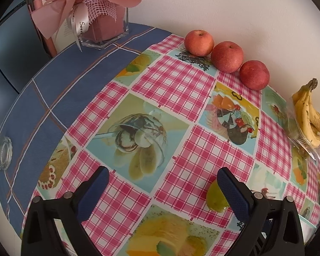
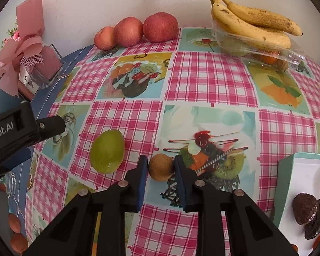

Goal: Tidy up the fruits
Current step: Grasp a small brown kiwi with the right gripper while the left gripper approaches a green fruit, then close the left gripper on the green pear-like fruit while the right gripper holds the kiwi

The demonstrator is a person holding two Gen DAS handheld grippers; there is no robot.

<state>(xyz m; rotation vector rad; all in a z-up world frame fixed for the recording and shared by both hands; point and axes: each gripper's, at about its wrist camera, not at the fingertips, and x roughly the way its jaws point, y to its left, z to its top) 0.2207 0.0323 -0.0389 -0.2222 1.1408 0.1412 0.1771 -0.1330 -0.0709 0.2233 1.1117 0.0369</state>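
- Your right gripper has its pads pressed on both sides of a small brown fruit, which sits on the checked cloth.
- Your left gripper hangs over the cloth with jaws wide apart and nothing between them.
- A green fruit lies just left of the brown one, apart from it.
- Three apples line the wall.
- Bananas rest on a clear tray at the far right.
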